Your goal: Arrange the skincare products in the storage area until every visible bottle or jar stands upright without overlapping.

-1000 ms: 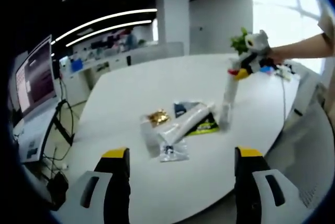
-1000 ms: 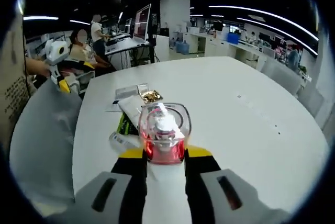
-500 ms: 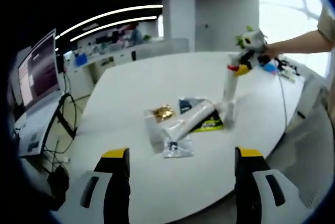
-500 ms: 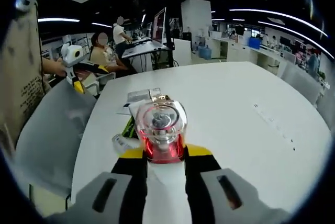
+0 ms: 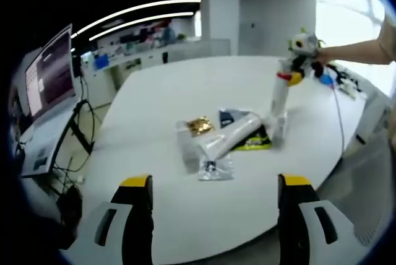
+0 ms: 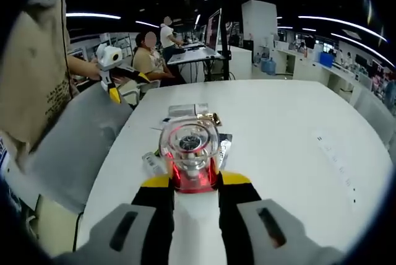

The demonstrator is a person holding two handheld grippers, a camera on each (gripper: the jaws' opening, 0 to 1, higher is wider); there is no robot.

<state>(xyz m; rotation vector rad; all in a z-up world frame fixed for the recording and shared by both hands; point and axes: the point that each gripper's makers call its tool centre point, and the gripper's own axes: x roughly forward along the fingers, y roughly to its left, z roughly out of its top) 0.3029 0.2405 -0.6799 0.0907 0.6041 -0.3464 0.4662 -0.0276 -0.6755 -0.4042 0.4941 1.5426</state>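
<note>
The right tool (image 6: 188, 186) pinches a tall bottle (image 6: 189, 153) upright over the table (image 6: 291, 135), beside the overlapping pile (image 5: 226, 141); the left tool (image 5: 213, 215) hangs spread and empty. Risk: released off-plumb, the top-heavy bottle could topple onto the tube (image 5: 232, 140).

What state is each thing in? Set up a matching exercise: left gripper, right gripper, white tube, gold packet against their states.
Things:
1. left gripper
2. right gripper
3. white tube
4. gold packet

States:
A. lying on its side across other packets
B. shut on a clear bottle with a red base
C. open, holding nothing
D. flat on the white table

Pairs: 1-C, 2-B, 3-A, 4-D
</note>
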